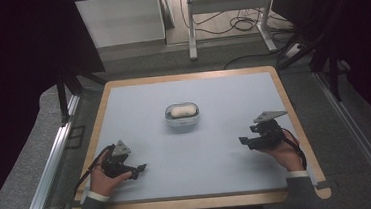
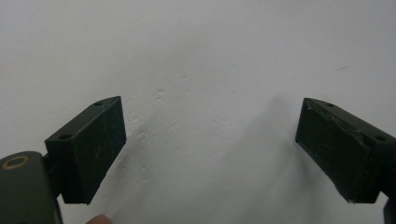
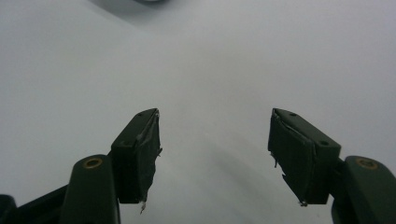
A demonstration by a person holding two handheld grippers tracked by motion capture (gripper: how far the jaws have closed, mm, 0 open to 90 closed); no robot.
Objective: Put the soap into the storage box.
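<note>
Pale blue-grey mat (image 1: pixel 217 147) covers the table (image 1: pixel 187 77), which has a light wooden rim, and near its middle sits a small rounded container (image 1: pixel 182 116) with something whitish (image 1: pixel 183 110) inside (too small to tell what it is). You hold your left gripper (image 1: pixel 137 171) low at the near left of the mat, in your left hand (image 1: pixel 105 181), jaws pointing toward the table's centre line. Your right gripper (image 1: pixel 245 141) rests at the near right, in your right hand (image 1: pixel 283 153), jaws pointing left. Both sit well apart from the container, one to each side.

From the left gripper view, your left gripper (image 2: pixel 210 140) has its jaws spread wide with bare mat between them. From the right gripper view, your right gripper (image 3: pixel 214 140) is likewise released, with nothing between its black pads (image 3: pixel 140 158); a curved grey edge shows at the top of that view, likely the container.
</note>
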